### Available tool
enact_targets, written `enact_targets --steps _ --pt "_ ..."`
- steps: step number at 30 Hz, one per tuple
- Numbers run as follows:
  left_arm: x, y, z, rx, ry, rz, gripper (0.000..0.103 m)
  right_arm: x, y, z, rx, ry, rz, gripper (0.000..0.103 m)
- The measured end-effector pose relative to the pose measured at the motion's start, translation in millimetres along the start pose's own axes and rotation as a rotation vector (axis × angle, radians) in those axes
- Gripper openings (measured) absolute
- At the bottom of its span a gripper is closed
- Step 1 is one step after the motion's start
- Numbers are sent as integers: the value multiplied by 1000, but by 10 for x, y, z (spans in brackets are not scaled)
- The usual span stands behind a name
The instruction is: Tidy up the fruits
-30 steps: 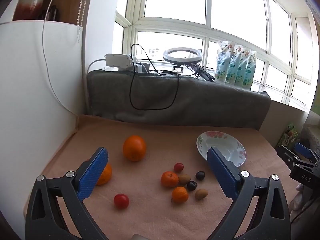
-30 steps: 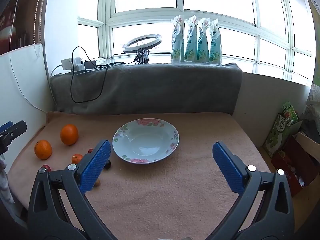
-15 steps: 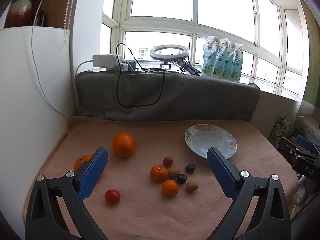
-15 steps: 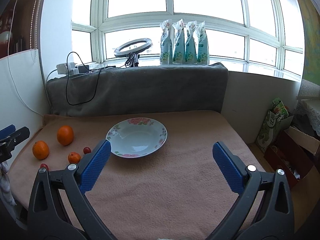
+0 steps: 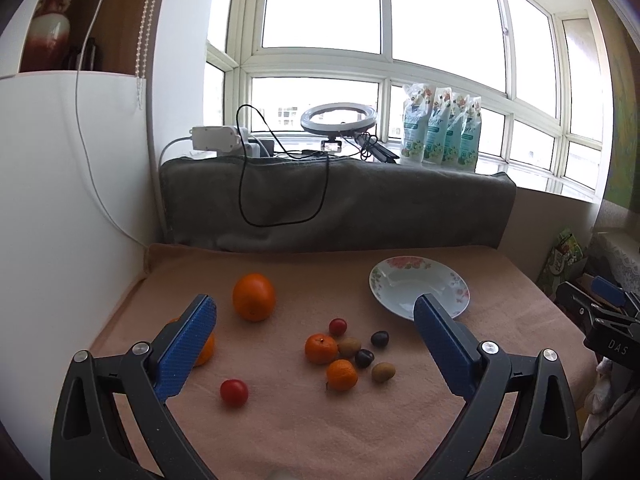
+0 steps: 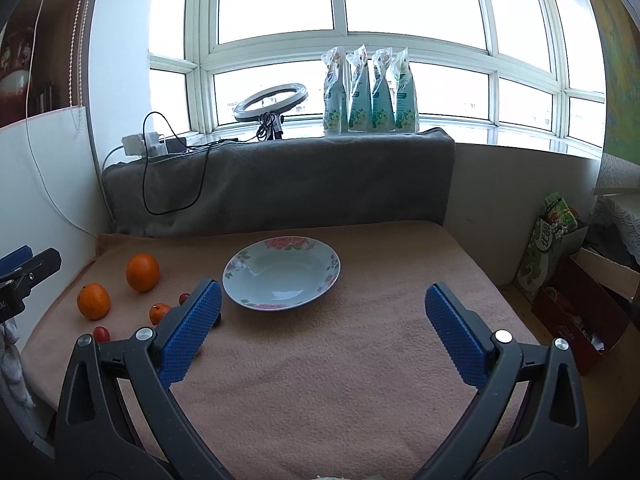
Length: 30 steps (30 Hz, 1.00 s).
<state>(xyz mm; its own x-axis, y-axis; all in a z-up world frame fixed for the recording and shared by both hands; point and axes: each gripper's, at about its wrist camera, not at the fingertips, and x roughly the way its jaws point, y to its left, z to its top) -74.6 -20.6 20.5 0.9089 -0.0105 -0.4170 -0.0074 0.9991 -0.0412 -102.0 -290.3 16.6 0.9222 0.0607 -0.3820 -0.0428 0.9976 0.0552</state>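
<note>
**Two grippers spread wide over scattered fruit and a bare plate**

Both of my grippers are spread wide and hold nothing. My left gripper (image 5: 314,344) hangs above the pink-covered worktop (image 5: 320,432), looking down on the loose fruit. My right gripper (image 6: 322,330) hangs further right, its blue pads framing bare cloth in front of the flowered plate (image 6: 281,274).

Nothing lies in the plate. It sits toward the back right of the worktop, well apart from the big fruit. A large orange (image 5: 254,297) stands alone at the back left. A second orange (image 5: 205,350) is half hidden behind my left gripper's left pad; the right wrist view shows it whole, near the left edge of the worktop. One red cherry tomato (image 5: 234,392) lies by itself at the front left.

Nearer the middle is a tight cluster: a tangerine (image 5: 321,348) with another tangerine (image 5: 341,374) just in front of it, a smaller red tomato (image 5: 338,326) behind them, two dark plum-like fruits (image 5: 379,338) and two brownish-green ones (image 5: 383,371) beside them. Some of these look to be touching.

A grey blanket (image 5: 340,204) is draped along the back of the worktop, with a ring light (image 5: 338,118) and four green pouches (image 5: 442,138) on the windowsill.
</note>
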Motion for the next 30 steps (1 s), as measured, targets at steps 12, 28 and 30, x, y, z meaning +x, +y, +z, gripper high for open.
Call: enact_targets --steps 12,28,30 --pt "169 38 0 -35 41 0 99 199 5 49 -3 18 9 103" --pt "478 253 91 -27 76 17 99 690 373 268 -34 61 59 103" --pt "506 287 108 -36 78 22 99 746 420 276 -40 71 71 103"
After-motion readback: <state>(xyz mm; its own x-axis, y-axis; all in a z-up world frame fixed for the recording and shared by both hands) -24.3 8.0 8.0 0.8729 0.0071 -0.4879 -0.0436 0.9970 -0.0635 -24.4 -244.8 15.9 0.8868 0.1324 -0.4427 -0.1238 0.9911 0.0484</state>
